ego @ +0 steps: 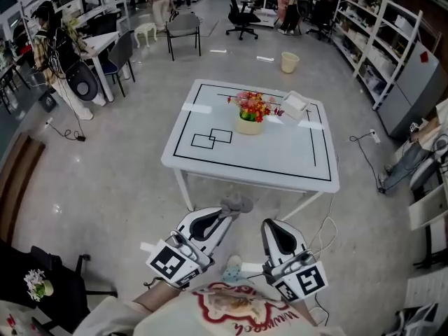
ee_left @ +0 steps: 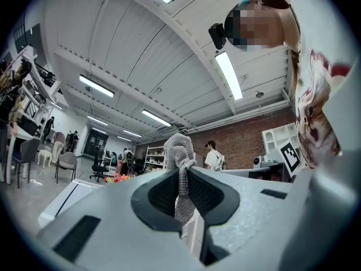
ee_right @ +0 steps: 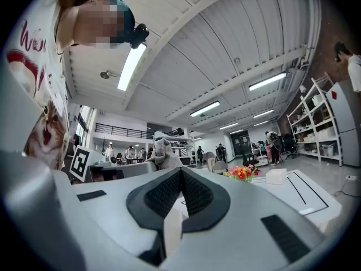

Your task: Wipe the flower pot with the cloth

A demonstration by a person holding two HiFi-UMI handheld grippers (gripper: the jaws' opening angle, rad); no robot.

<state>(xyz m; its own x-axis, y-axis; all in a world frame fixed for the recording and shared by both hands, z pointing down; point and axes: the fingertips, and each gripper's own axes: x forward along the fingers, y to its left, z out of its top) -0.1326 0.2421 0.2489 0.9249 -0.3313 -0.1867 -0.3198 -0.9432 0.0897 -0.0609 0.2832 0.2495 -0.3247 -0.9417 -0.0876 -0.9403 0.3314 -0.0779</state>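
- Nearest, side by side and short of the desk's near edge: left tool (ego: 225, 214) and right tool (ego: 269, 224), both aimed toward the desk (ego: 280, 161).
- At the left tool: jaws closed on a grey knitted cloth (ego: 236, 204), pinched between the pads, with a bunched end standing out past the tips.
- At the right tool: jaws fully together, pads meeting, nothing between them.
- Ahead of both tools and well apart from them: white desk marked with black tape lines, standing on a pale floor (ego: 105, 180).
- Near the desk's middle, straight ahead of the tool tips: flower pot (ego: 248, 125), upright, cream-coloured, filled with red, pink and yellow flowers (ego: 253, 106).
- Just left of the pot as seen from the tools: two overlapping black rectangles (ego: 211, 138) taped on the desk top.
- Beyond the pot and to its right: small white box (ego: 295, 103), close to the far edge.
- Farthest from the tools, past the desk: pale bucket (ego: 289, 61) on the floor, chairs (ego: 183, 28) to the left, shelving (ego: 371, 33) along the right.
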